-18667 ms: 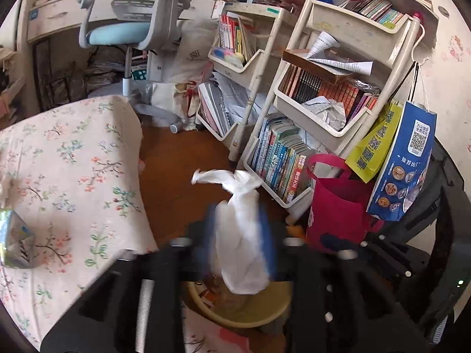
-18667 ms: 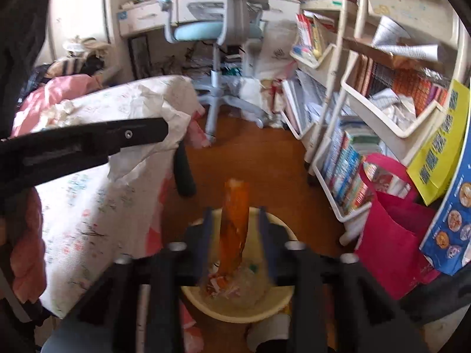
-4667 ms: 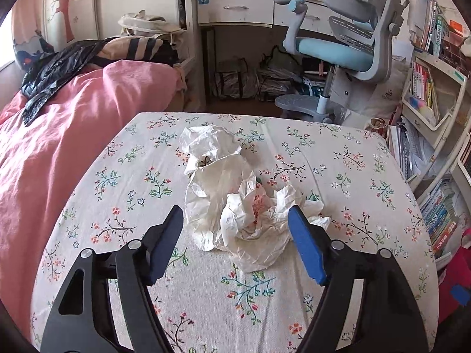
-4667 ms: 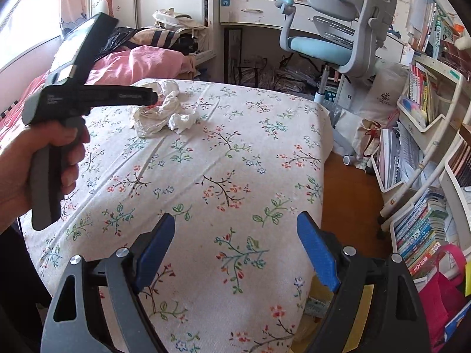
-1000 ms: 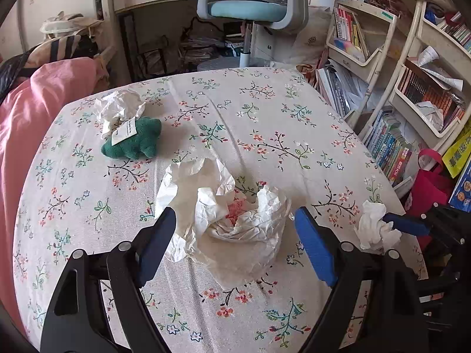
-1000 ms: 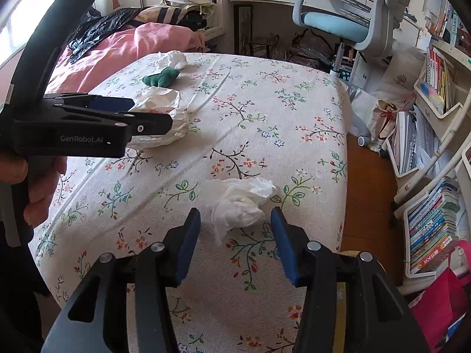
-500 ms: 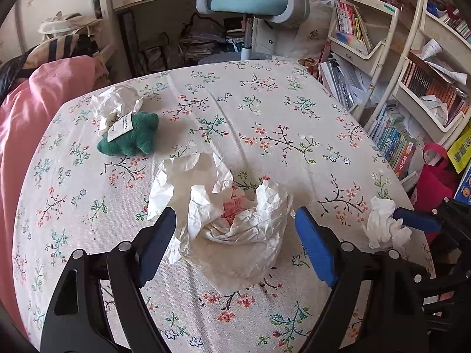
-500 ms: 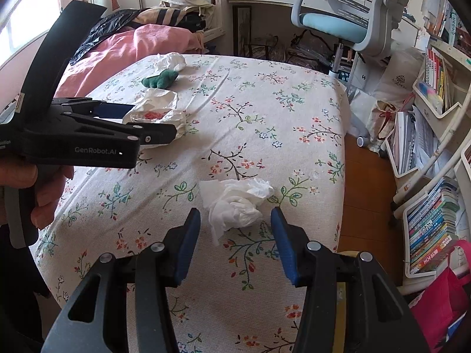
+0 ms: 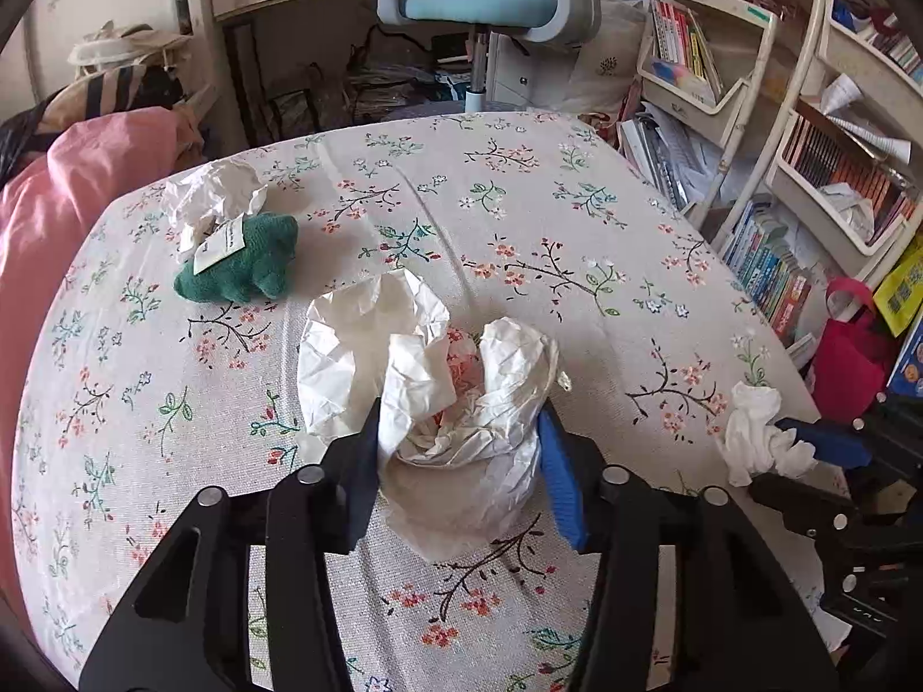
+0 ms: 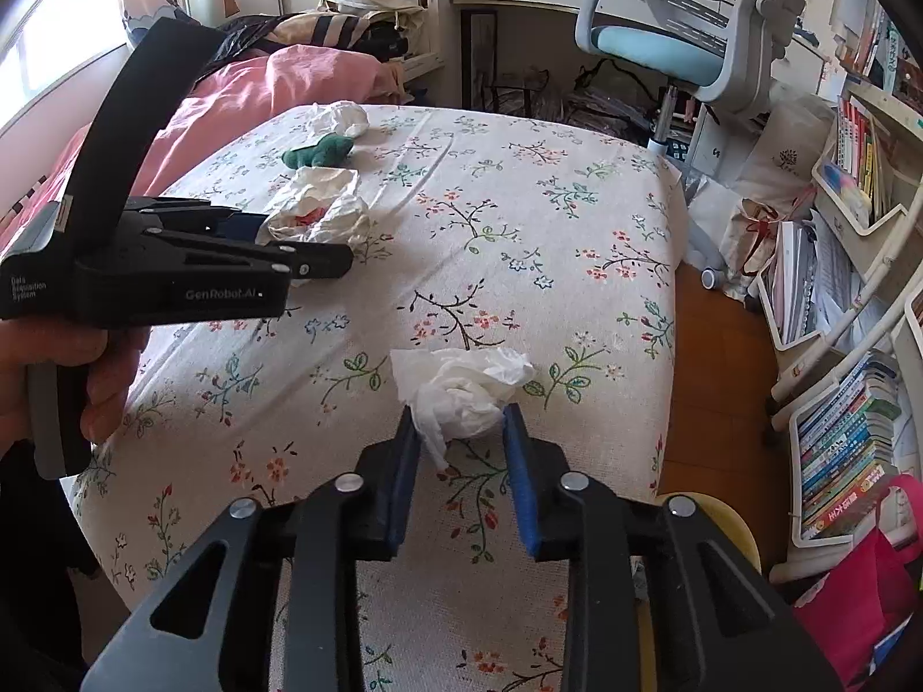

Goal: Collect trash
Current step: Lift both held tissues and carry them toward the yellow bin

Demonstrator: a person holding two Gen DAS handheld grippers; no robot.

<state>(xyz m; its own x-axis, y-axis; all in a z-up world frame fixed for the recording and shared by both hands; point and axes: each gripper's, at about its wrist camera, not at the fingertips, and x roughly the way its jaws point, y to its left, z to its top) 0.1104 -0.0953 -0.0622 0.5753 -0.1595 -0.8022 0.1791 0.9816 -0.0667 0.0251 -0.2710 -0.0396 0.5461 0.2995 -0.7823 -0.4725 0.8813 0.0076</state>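
Both grippers have closed in since half a second ago: the left gripper (image 9: 458, 461) now pinches the big crumpled paper wrapper (image 9: 438, 380) at centre frame, and the right gripper (image 10: 458, 450) is clamped on the white tissue wad (image 10: 461, 389) near the bed's lower right edge. The wrapper is loose and open, with only its near side caught, so I judge a quick lift could let the reddish scraps inside spill onto the floral sheet (image 9: 519, 202), while the thin tissue might tear or slip on its way to the yellow bin (image 10: 721, 525) at lower right

Crumpled matt paper wrapper (image 9: 461, 403) and soft tissue (image 10: 467, 389) lie on woven floral cloth (image 9: 519, 219).
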